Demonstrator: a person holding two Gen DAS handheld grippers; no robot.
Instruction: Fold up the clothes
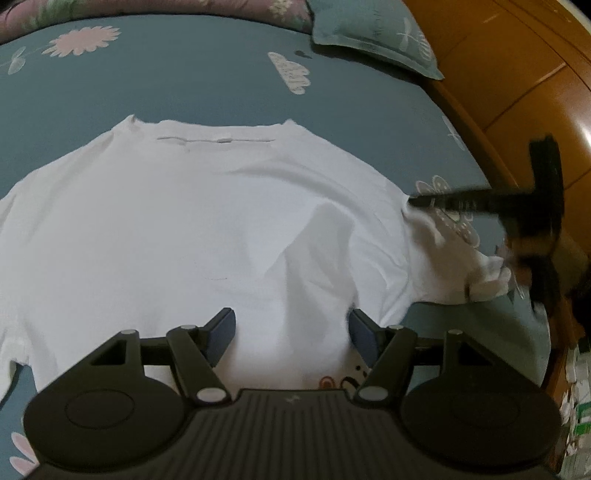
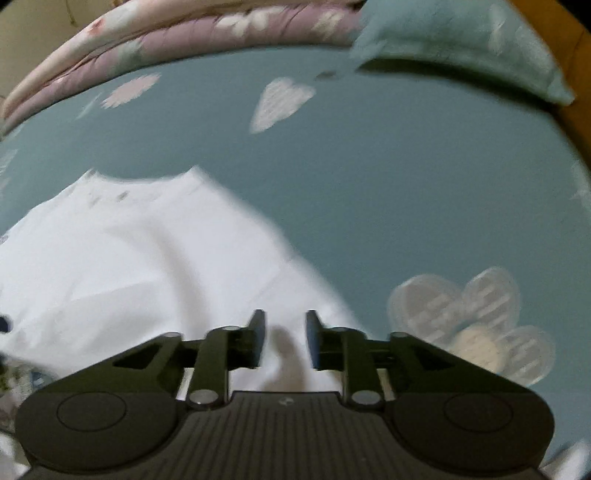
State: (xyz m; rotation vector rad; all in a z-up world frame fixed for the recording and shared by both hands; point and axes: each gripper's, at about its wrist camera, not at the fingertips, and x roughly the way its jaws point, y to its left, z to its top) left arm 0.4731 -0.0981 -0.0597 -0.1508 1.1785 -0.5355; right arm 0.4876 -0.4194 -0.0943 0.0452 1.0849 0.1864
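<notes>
Left wrist view: white shirt (image 1: 192,229) lies flat on the bed (image 1: 207,81), collar at 12 o'clock. Left tongs (image 1: 291,332) spread wide over the hem at 6 o'clock, nothing pinched. Right tongs (image 1: 517,258) at 3 o'clock, blurred at the sleeve; grip there unclear. Pillow (image 1: 373,33) at 1 o'clock.

Right wrist view: blurred. Right tongs (image 2: 285,339) part-spread, white cloth between the pads; can't tell if it's pinched. Shirt (image 2: 122,258) at 9 o'clock, folded quilt (image 2: 192,33) at 11 o'clock.
</notes>
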